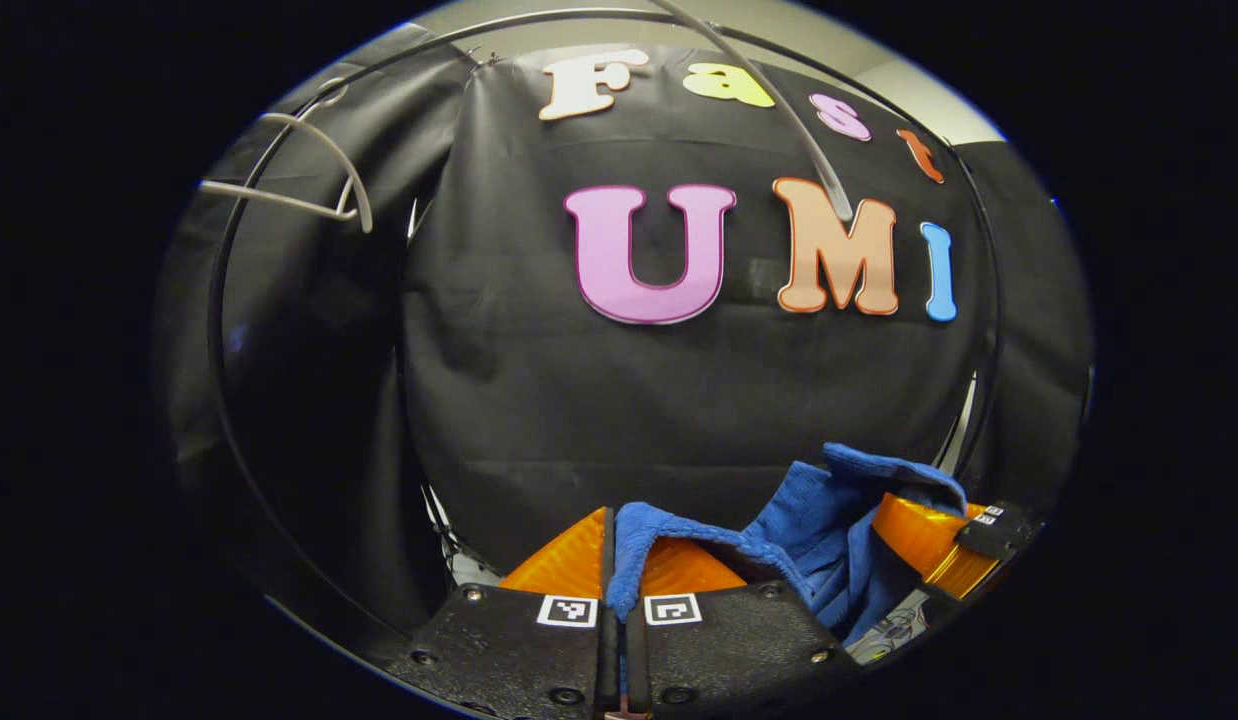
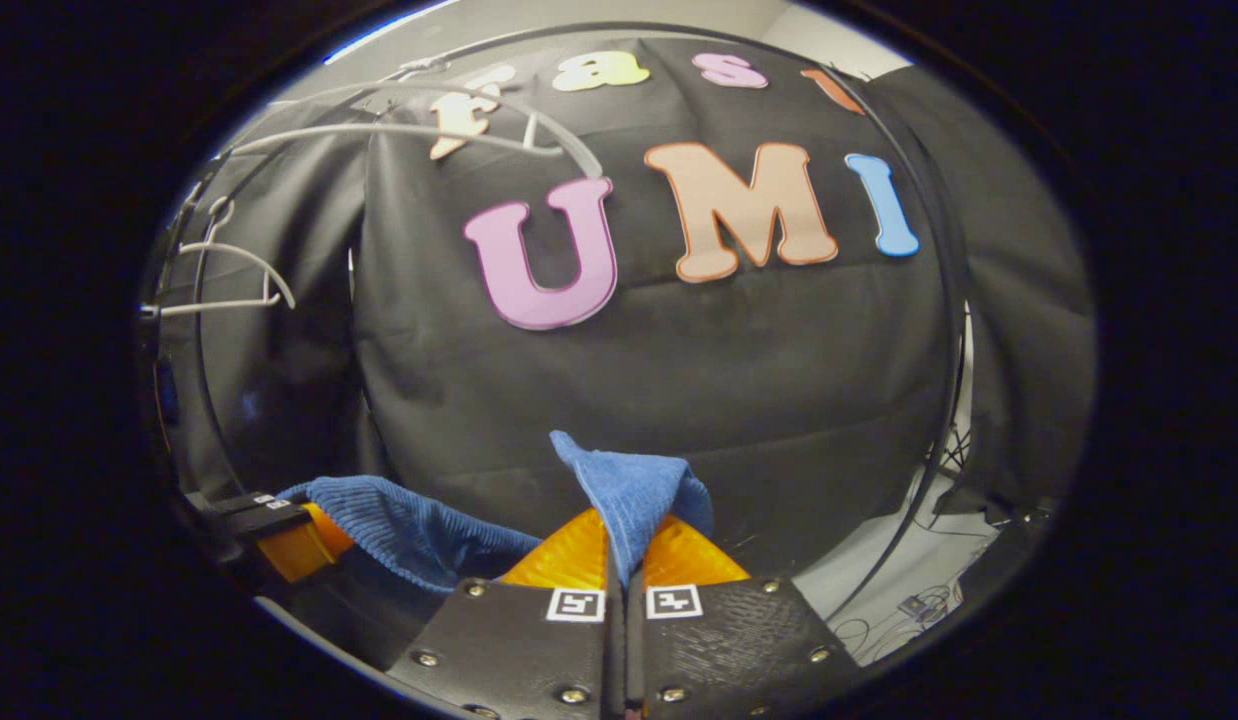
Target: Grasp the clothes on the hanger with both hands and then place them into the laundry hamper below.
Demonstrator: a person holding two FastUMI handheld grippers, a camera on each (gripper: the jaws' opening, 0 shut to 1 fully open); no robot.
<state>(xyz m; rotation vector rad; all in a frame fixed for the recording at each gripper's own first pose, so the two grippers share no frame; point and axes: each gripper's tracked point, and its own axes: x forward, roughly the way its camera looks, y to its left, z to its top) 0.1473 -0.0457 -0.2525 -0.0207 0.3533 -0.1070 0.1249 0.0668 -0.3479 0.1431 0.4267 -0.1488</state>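
Both tongs are pinching the blue garment point(image 1: 819, 530), one on each end. It is hanging between them, off the hangers and low in front of the black cloth wall. In the left gripper view, the left tongs point(image 1: 621, 560) are closing tight on a fold of the blue fabric, which is poking up between the orange fingers point(image 1: 569, 560) and draping over one of them. Off to the side, the rest of the garment is bunching against the other tool. In the right gripper view, the right tongs point(image 2: 624, 550) are squeezing another fold, with a peak of fabric standing up between the fingers point(image 2: 569, 550) and a ribbed stretch running sideways to the left tongs point(image 2: 299, 545); from there I cannot tell how those are set.

The garment is looking soft, light and limp, with a ribbed, corduroy-like surface that is probably giving the fingers good friction. It is sagging wherever nothing is holding it, so a two-point hold near the shoulders or collar seems wise, keeping it spread and stopping the loose part from dragging. A thin pinch of cloth could be slipping out if the hands are pulling apart too hard.

Above, white hangers point(image 2: 234, 275) are dangling bare from a rail point(image 2: 379, 130). The hamper is somewhere below; the lowering step is, by my reading, what is coming next.
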